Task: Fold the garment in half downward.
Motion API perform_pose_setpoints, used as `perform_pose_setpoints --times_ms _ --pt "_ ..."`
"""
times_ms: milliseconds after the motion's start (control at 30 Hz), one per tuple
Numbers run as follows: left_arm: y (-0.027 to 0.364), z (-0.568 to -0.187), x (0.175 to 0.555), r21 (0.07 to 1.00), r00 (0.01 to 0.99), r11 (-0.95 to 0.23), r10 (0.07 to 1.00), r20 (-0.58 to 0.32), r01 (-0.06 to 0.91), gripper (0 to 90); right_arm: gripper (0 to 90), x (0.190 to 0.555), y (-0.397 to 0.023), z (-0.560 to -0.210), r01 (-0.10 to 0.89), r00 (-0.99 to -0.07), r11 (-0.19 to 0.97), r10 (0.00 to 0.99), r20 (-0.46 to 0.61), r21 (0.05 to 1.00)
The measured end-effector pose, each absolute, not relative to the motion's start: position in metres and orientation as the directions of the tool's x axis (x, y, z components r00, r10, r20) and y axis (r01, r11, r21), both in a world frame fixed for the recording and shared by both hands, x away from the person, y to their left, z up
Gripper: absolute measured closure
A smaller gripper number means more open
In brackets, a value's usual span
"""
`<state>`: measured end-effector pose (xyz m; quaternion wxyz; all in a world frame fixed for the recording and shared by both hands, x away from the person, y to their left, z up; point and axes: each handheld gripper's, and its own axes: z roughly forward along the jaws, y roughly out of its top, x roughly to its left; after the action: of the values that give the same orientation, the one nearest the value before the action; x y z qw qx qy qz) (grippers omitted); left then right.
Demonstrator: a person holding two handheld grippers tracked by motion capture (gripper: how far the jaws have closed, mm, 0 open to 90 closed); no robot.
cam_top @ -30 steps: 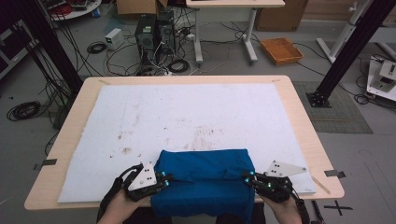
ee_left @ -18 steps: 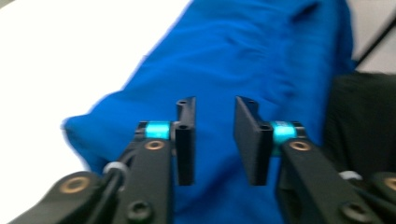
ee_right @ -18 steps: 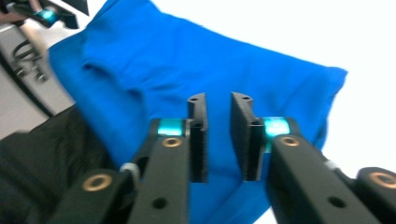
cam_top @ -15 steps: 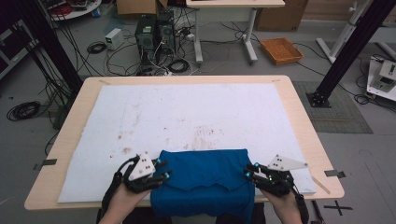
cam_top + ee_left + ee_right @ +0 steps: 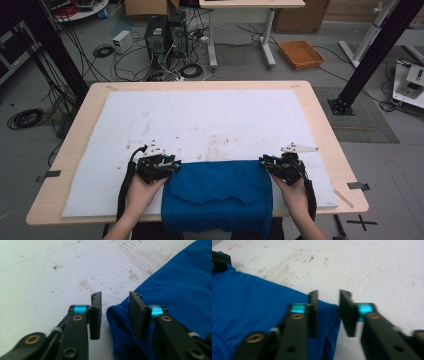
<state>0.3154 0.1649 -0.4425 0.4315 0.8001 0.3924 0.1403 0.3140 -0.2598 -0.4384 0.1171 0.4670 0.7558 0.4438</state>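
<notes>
A: Changed since a second ago?

B: Let go. Clamped then on the far corners of the blue garment [image 5: 220, 187]; now left gripper [image 5: 175, 165] and right gripper [image 5: 262, 162] drawn off sideways, jaws parted, lately narrowing again, pinching nothing.

A: Meaning for the job?

B: Probably done with this fold. Left lying at the near edge of the white mat [image 5: 200, 120], draping over it.

A: Anything extra up close?

B: Garment corners tucked beside each inner jaw, gaps mostly over mat. From above instead: whole outline, wavy hem.

Bright, even light, soft shadows; right gripper view motion-blurred, high view slightly soft.
</notes>
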Motion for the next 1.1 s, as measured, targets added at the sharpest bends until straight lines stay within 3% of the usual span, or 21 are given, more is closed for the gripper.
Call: perform_pose_setpoints --times_ms 33,167,400,433,500,567,633,767,833,867,967,1000,1100 --pt "0.165 -0.443 0.314 0.799 0.652 -0.321 0.749 -0.114 0.508 69.6 84.3 0.314 -0.259 -0.44 0.604 -0.54 0.179 0.809 0.233 0.777" --pt "0.171 -0.445 0.311 0.803 0.647 -0.307 0.752 -0.123 0.51 79.0 86.7 0.311 -0.261 -0.442 0.597 -0.527 0.183 0.823 0.211 0.781" --pt "0.181 -0.445 0.307 0.796 0.619 -0.278 0.771 -0.149 0.538 80.2 85.7 0.302 -0.264 -0.441 0.586 -0.519 0.186 0.833 0.189 0.789" --pt "0.181 -0.445 0.307 0.796 0.61 -0.271 0.778 -0.151 0.541 77.5 84.1 0.301 -0.265 -0.44 0.585 -0.518 0.183 0.834 0.19 0.79" --pt "0.184 -0.443 0.307 0.802 0.591 -0.236 0.788 -0.172 0.549 63.3 79.0 0.299 -0.265 -0.438 0.578 -0.515 0.176 0.836 0.188 0.797" --pt "0.185 -0.441 0.308 0.817 0.588 -0.212 0.788 -0.182 0.536 60.0 74.4 0.299 -0.267 -0.435 0.572 -0.502 0.161 0.844 0.188 0.805" --pt "0.186 -0.44 0.312 0.819 0.58 -0.199 0.793 -0.188 0.538 51.0 71.7 0.304 -0.271 -0.432 0.569 -0.486 0.131 0.85 0.204 0.812" --pt "0.184 -0.444 0.322 0.812 0.571 -0.186 0.794 -0.208 0.554 47.5 61.8 0.317 -0.272 -0.434 0.605 -0.464 0.088 0.847 0.26 0.792" --pt "0.182 -0.447 0.325 0.793 0.56 -0.196 0.802 -0.209 0.577 47.6 62.7 0.322 -0.269 -0.44 0.634 -0.465 0.09 0.838 0.286 0.768" --pt "0.181 -0.449 0.326 0.782 0.56 -0.204 0.801 -0.212 0.589 48.6 67.2 0.323 -0.267 -0.443 0.645 -0.47 0.101 0.834 0.289 0.757" --pt "0.181 -0.45 0.321 0.784 0.577 -0.222 0.791 -0.203 0.579 65.9 82.7 0.321 -0.264 -0.447 0.646 -0.486 0.149 0.836 0.253 0.749" --pt "0.18 -0.45 0.32 0.787 0.579 -0.224 0.791 -0.199 0.575 71.0 83.7 0.32 -0.265 -0.447 0.639 -0.487 0.152 0.839 0.243 0.754" --pt "0.182 -0.448 0.319 0.79 0.577 -0.214 0.79 -0.205 0.574 71.4 82.7 0.318 -0.269 -0.444 0.631 -0.477 0.133 0.843 0.247 0.764"
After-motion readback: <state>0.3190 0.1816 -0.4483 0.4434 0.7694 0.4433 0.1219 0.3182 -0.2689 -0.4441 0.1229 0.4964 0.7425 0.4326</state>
